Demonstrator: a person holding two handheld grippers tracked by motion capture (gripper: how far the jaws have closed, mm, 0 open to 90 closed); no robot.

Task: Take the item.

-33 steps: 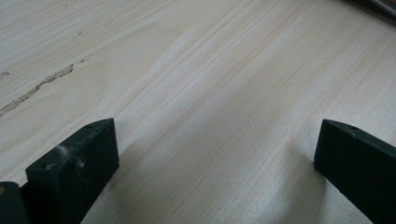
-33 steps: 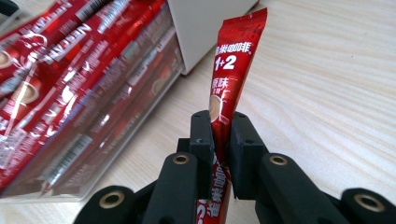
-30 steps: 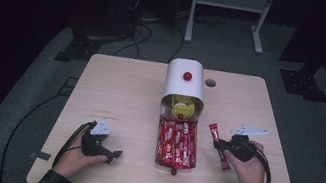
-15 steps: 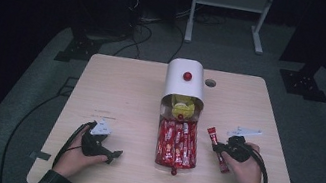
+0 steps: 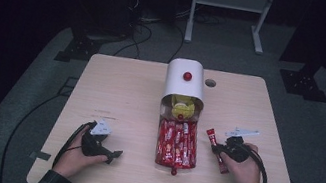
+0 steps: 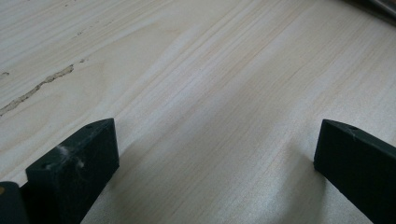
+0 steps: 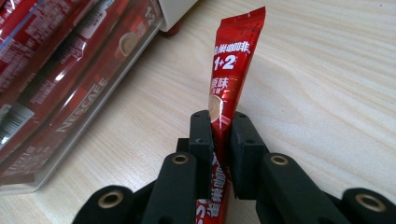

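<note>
A red coffee stick packet [image 7: 232,70] with white print stands pinched between the black jaws of my right gripper [image 7: 219,130], its top end pointing away. From above, this packet [image 5: 214,140] and the right gripper [image 5: 219,150] sit at the table's right front, just right of the clear drawer [image 5: 177,144]. That drawer [image 7: 56,93] holds several red packets and juts from a white rounded dispenser [image 5: 184,84] with a red knob. My left gripper [image 5: 114,154] rests low at the left front, open, its jaws wide over bare wood [image 6: 215,107].
The wooden table [image 5: 120,89] has a round cable hole [image 5: 210,83] at its back right. A yellow item [image 5: 181,109] sits inside the dispenser mouth. Cables trail off the left front edge. A white frame [image 5: 226,11] stands on the floor behind.
My right gripper has drifted slightly left toward the drawer with the packet in it. The left gripper has stayed put.
</note>
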